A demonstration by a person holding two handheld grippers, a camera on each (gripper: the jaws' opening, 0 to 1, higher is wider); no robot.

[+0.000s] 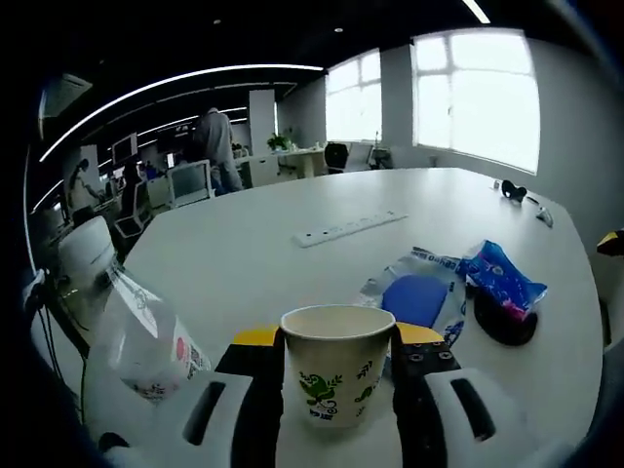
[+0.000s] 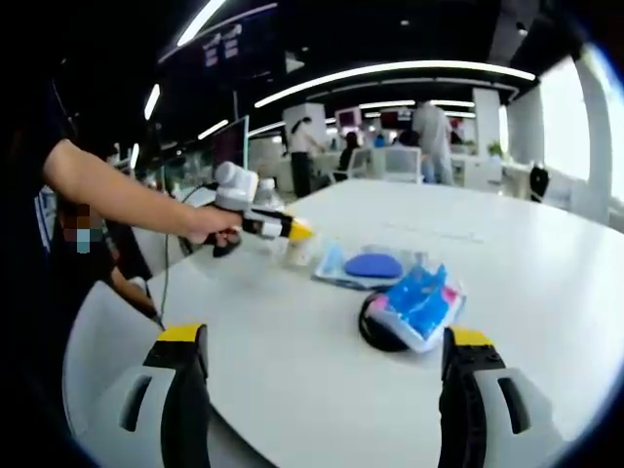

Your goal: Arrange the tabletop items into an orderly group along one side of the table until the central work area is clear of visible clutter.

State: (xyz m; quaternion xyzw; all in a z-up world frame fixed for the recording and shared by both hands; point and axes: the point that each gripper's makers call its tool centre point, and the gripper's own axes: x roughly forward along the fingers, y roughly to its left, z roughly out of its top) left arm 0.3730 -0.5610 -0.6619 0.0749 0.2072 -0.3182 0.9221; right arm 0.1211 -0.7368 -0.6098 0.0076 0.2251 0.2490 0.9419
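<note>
Paper cup sits low and centre in the left gripper view, upright between the 2 jaws of the left gripper, which stand against its sides; they look closed on it, though how firm the grip is I cannot tell. A clear plastic bottle lies tilted at lower left, just beside that gripper. To the right of the cup are a clear pouch with a blue oval, then a blue snack packet resting on a dark round thing. A white power strip lies further up the table, long axis running left to right.

In the right gripper view, the right gripper hovers with jaws spread wide and nothing between them. The packet and dark object lie straight ahead, centre right, nearest this gripper. At centre left, a hand on an outstretched arm holds the other gripper level, pointing right.
</note>
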